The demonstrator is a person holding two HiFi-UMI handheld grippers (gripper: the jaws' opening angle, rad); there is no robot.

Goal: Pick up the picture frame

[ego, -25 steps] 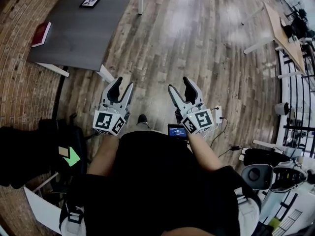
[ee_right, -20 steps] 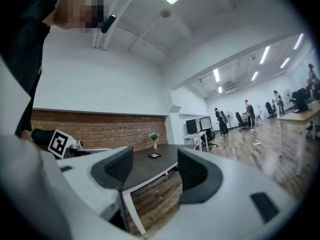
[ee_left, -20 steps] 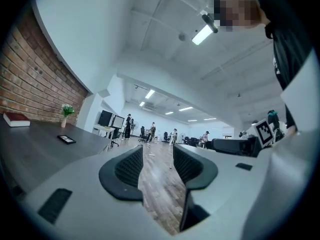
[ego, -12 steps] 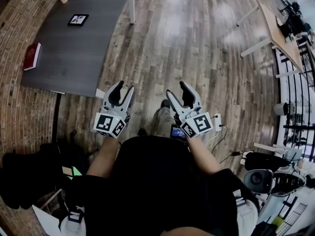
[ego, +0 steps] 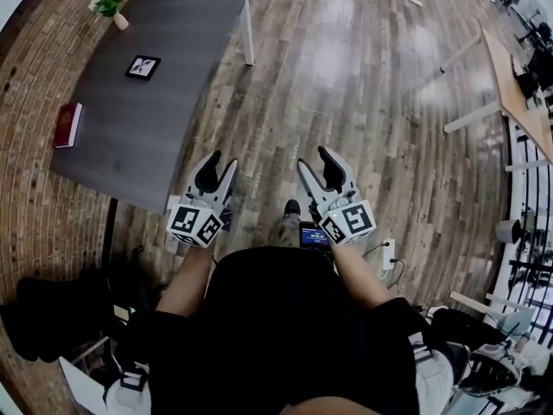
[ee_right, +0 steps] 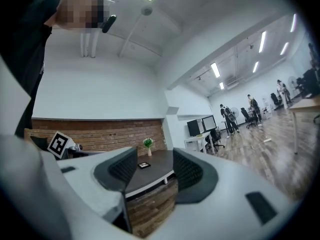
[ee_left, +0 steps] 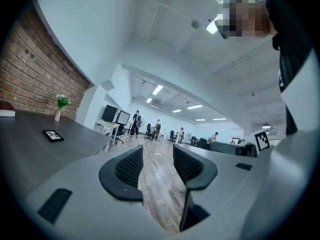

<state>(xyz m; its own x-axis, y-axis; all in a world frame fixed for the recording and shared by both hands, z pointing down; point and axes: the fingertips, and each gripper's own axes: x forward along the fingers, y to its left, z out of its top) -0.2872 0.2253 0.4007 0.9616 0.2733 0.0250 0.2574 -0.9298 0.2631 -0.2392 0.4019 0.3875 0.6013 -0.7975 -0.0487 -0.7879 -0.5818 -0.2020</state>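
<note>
I had drawn nearer the table [ego: 173,24] bearing the picture frame [ego: 143,67]; my right gripper [ego: 315,161] narrowed slightly, left gripper [ego: 221,164] gaped, both empty.

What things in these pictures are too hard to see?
Picture frame: too small in every view to tell what its photo shows.
Red book: head view, title too small to read.
Small screen: head view, writing too small to read.
</note>
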